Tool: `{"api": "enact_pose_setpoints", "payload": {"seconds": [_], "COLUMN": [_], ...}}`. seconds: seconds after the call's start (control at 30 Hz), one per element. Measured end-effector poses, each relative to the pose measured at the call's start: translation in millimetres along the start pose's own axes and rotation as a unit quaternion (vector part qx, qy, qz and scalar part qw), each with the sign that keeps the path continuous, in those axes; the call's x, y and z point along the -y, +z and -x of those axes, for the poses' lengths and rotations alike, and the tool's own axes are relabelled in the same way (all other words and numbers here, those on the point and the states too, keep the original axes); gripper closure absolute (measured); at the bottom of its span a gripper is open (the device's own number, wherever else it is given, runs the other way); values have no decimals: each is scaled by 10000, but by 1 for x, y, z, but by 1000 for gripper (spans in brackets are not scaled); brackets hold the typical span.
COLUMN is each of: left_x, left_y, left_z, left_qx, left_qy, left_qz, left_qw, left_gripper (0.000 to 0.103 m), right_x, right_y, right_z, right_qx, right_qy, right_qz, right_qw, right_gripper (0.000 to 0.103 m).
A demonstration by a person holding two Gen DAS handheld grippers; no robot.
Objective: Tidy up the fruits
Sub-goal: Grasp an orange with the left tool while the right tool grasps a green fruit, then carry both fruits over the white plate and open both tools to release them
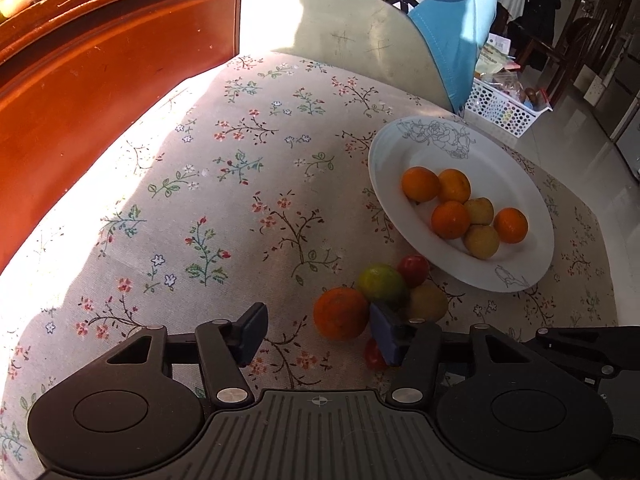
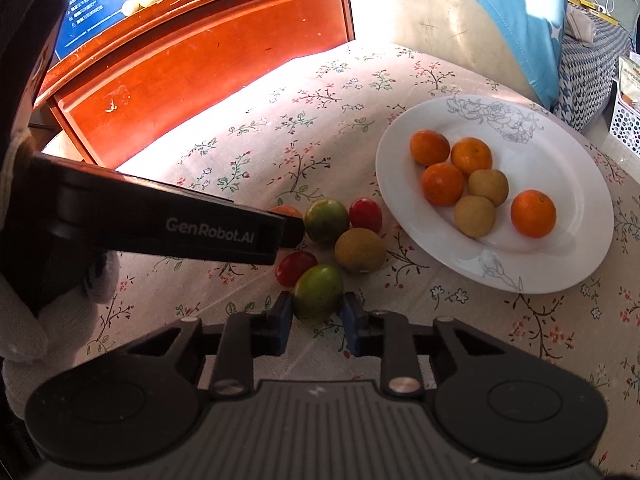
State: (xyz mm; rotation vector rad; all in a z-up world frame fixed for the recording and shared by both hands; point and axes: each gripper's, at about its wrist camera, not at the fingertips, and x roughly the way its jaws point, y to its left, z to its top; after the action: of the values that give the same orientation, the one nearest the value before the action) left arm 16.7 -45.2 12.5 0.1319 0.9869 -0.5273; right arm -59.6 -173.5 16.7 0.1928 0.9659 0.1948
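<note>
A white plate (image 1: 520, 184) (image 2: 560, 152) on the floral tablecloth holds several oranges and yellow-brown fruits. Beside it lies a loose cluster: an orange (image 1: 340, 314), a green-orange fruit (image 1: 382, 284) (image 2: 326, 220), a yellow-brown fruit (image 1: 428, 302) (image 2: 360, 250), red tomatoes (image 1: 414, 270) (image 2: 365, 215) (image 2: 296, 267), and another green fruit (image 2: 318, 291). My left gripper (image 1: 320, 330) is open, its right finger (image 1: 386, 334) against the orange. My right gripper (image 2: 316, 320) is open, fingers on either side of the nearer green fruit, not closed on it. The left gripper's body (image 2: 180, 224) reaches across the right view.
A red-brown wooden cabinet (image 1: 100, 80) (image 2: 200, 60) stands at the left edge of the table. A chair back with a blue cushion (image 1: 440, 20) is behind the plate. A white perforated basket (image 1: 504, 110) sits on the floor at the far right.
</note>
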Motion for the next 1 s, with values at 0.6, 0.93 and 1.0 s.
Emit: {"api": "enact_pose_setpoints", "payload": {"seconds": [0.6,0.93,1.0], "left_x": [11,12,14], "left_y": [-6,9,15], "left_z": [-6,20,25], "left_qx": [84,479,591], "left_qy": [-103,-109,-148], "left_qz": [-215,-112,-75], "left_qw": [9997,9987,9981], "left_gripper": [75,75,75], "right_x": [3,13,18], "right_y": [0,11,15], "right_z": [1,21,28], "right_qx": [2,360,472], "right_qy": [62,40,16], "right_qz": [-154,-366,-452], "right_qw": [9999,9987,9979], "right_gripper": [77,77,77]}}
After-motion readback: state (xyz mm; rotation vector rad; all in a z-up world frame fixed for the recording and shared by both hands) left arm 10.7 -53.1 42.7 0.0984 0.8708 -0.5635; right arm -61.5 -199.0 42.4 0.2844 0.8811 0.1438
